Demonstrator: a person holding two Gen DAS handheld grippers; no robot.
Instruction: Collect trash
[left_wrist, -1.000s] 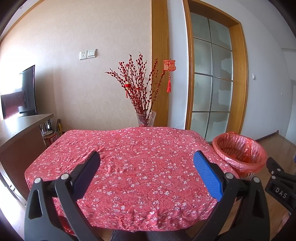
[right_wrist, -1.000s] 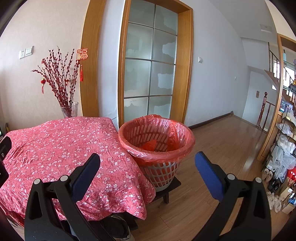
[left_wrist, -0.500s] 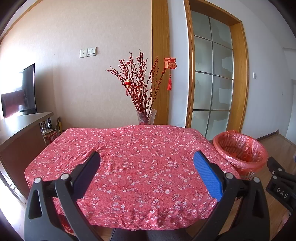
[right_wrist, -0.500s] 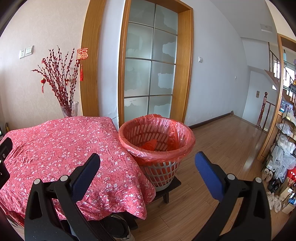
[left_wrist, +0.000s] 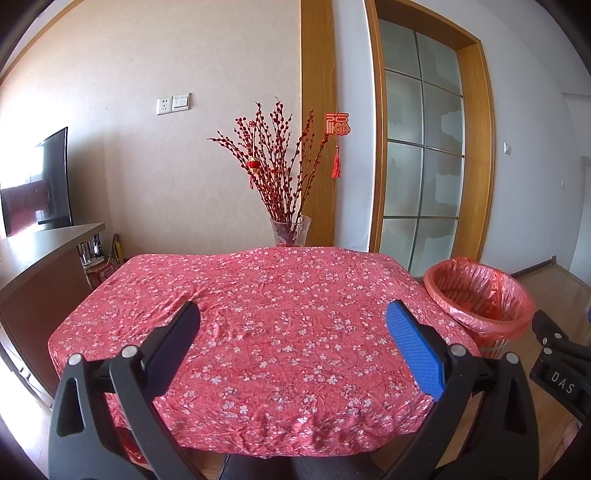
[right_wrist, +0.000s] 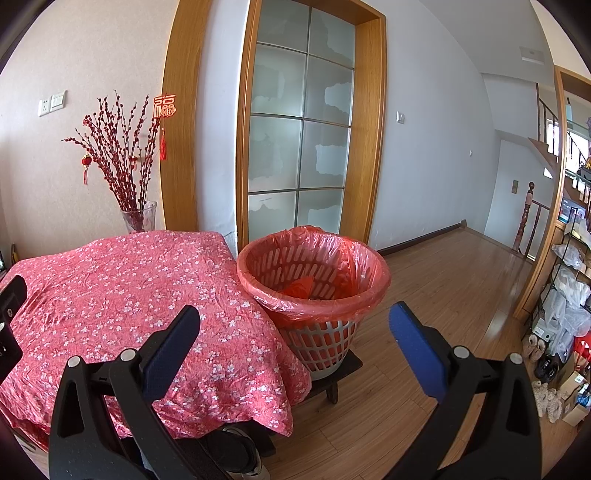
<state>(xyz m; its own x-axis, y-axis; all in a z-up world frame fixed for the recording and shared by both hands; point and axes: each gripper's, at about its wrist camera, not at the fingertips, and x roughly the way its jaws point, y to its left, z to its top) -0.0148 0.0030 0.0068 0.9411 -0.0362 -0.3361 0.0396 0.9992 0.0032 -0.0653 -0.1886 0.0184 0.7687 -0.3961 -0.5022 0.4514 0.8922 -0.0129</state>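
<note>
Over the past second my left gripper (left_wrist: 291, 321) has tipped slightly downward, so the vase of red berry branches (left_wrist: 275, 173) now sits higher in its view and more of the tablecloth's near edge shows; my right gripper (right_wrist: 293, 321) has barely shifted. Both tools hang above the near side of the table (left_wrist: 258, 314), its red cloth printed with small white blossoms, and both stand wide open with nothing between their blue-padded fingers (left_wrist: 413, 347). The trash basket (right_wrist: 314, 291), a white slatted bin lined with an orange-red plastic bag, stands on a low dark stool (right_wrist: 340, 373) just beside the table's right edge; something orange lies in its bottom, though I cannot tell what. From the left wrist view the same basket (left_wrist: 480, 295) appears beyond the table's far right corner, with my right gripper's black body at the frame's right edge. No loose trash shows on the cloth. A frosted glass door (right_wrist: 301, 147) in a wooden frame stands behind the basket.
</note>
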